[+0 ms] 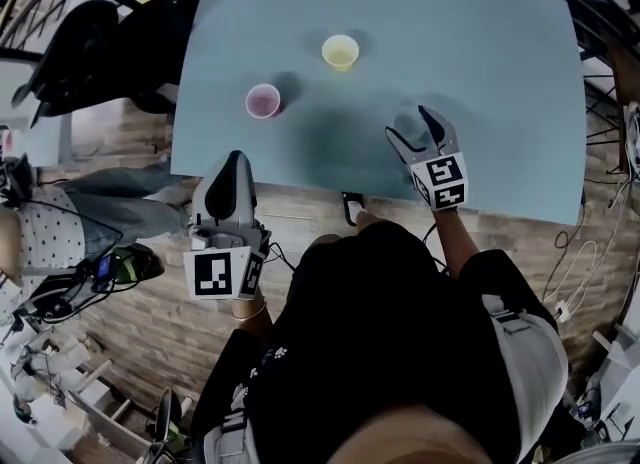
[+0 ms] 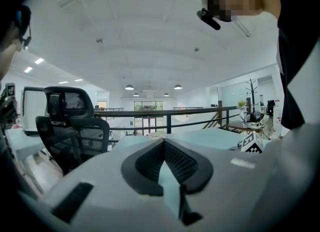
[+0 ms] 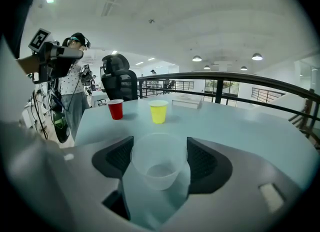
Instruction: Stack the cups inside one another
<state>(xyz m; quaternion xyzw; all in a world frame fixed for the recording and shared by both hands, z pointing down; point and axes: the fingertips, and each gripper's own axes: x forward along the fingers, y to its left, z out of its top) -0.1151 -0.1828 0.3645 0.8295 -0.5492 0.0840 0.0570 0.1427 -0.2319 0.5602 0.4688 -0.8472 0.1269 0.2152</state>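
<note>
Head view: the right gripper (image 1: 412,132) straddles an upright clear plastic cup (image 1: 404,120) on the pale blue table (image 1: 490,82); a yellow plastic cup (image 1: 340,52) and a red plastic cup (image 1: 263,101) stand beyond. Left gripper view: the left gripper (image 2: 162,143) is pressed together, empty; right gripper view: jaws spread, the yellow plastic cup dead ahead.

You had three cups: one red cup (image 3: 115,109), one yellow cup (image 3: 158,111), one clear cup (image 3: 158,162). Two grippers: left gripper (image 1: 236,158), right gripper (image 1: 409,123). One table (image 1: 480,72).
</note>
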